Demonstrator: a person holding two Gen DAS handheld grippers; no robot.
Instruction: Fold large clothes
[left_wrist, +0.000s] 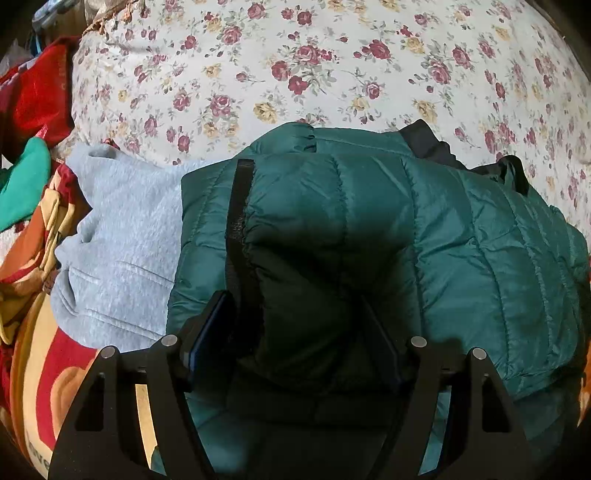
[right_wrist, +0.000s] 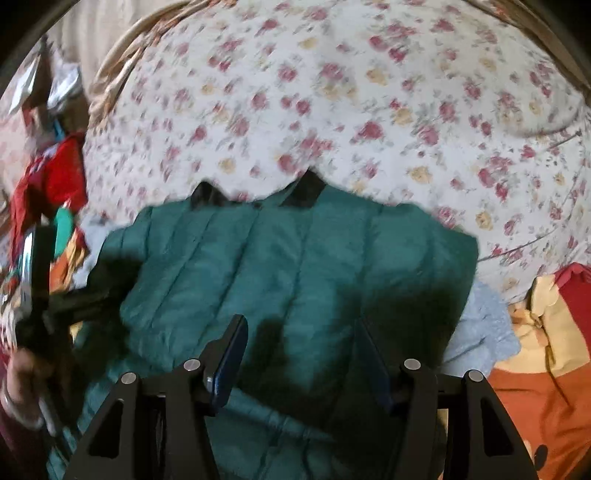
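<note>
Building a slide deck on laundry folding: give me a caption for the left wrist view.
Left gripper straddling a fold of the green puffer jacket beside a grey sweatshirt on a floral bedsheet.

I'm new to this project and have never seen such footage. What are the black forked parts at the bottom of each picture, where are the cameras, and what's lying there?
There is no robot here: a person holds a two-finger gripper in each hand, and a fisheye camera on each looks forward along its fingers, which bends the edges round. One picture is from the left gripper, the other, blurred, from the right gripper. Both sets of jaws stand open above a green quilted jacket and hold nothing, though the jacket bulges up between the left fingers. The jacket lies on a flowered bedsheet, beside a grey sweatshirt and other colourful clothes. At the right view's left edge you see the person's hand.
</note>
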